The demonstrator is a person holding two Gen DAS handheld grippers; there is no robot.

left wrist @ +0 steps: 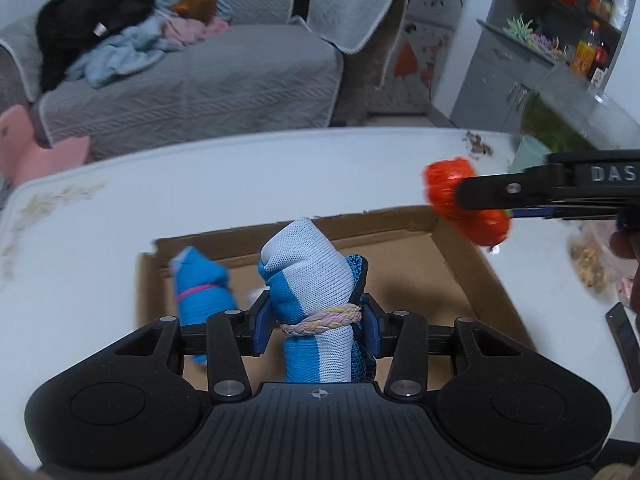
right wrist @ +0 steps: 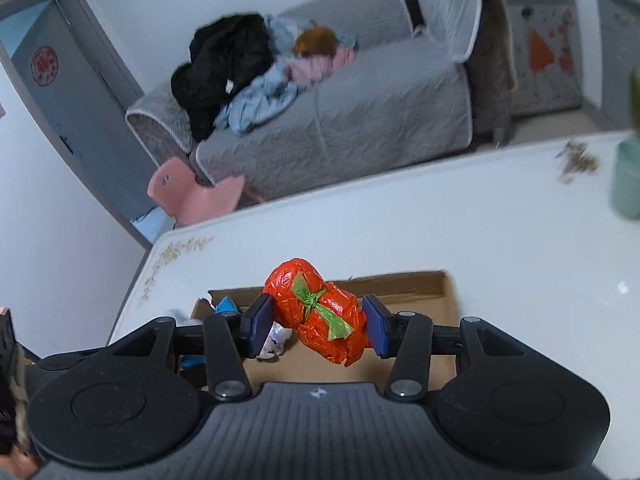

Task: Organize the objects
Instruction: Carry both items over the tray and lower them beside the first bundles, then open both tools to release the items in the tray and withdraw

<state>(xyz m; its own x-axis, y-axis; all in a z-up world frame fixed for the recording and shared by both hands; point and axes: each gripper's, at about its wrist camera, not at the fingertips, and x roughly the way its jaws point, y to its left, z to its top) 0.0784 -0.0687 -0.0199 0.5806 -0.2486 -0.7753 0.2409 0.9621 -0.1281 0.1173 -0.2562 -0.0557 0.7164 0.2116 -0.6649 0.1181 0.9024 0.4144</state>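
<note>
Two bundles are in hand and one already lies in the box, so by my reading the sorting is partly done, with both held items yet to be set down.

From the left wrist view, the left gripper (left wrist: 316, 326) is clenched on a blue and white sock roll (left wrist: 310, 280) tied with a braided band (left wrist: 320, 319), held upright above the cardboard box (left wrist: 452, 264). A second blue roll (left wrist: 202, 284) with a pink band lies inside the box near its left wall. The right gripper (left wrist: 476, 200) reaches in from the right edge, gripping an orange bag bundle (left wrist: 448, 184) over the box's far right corner. The box sits on a white table (left wrist: 100, 248) with a faint flower print at its left edge. Beyond it stand a grey sofa (left wrist: 200, 92) heaped with clothes (left wrist: 100, 36) and a grey shelf unit (left wrist: 568, 32) crowded with jars and bottles.

From the right wrist view, the right gripper (right wrist: 318, 322) is closed on the orange bag bundle (right wrist: 320, 316), which is knotted with a green strip and hangs above the box (right wrist: 412, 284). Something white and crumpled (right wrist: 276, 340) lies in the box below it; I cannot tell what it is. The table (right wrist: 400, 224) carries a pale green cup (right wrist: 628, 176) at its far right edge. A pink child's chair (right wrist: 188, 192) stands by the sofa (right wrist: 340, 124), and a grey door (right wrist: 52, 92) is on the left.
</note>
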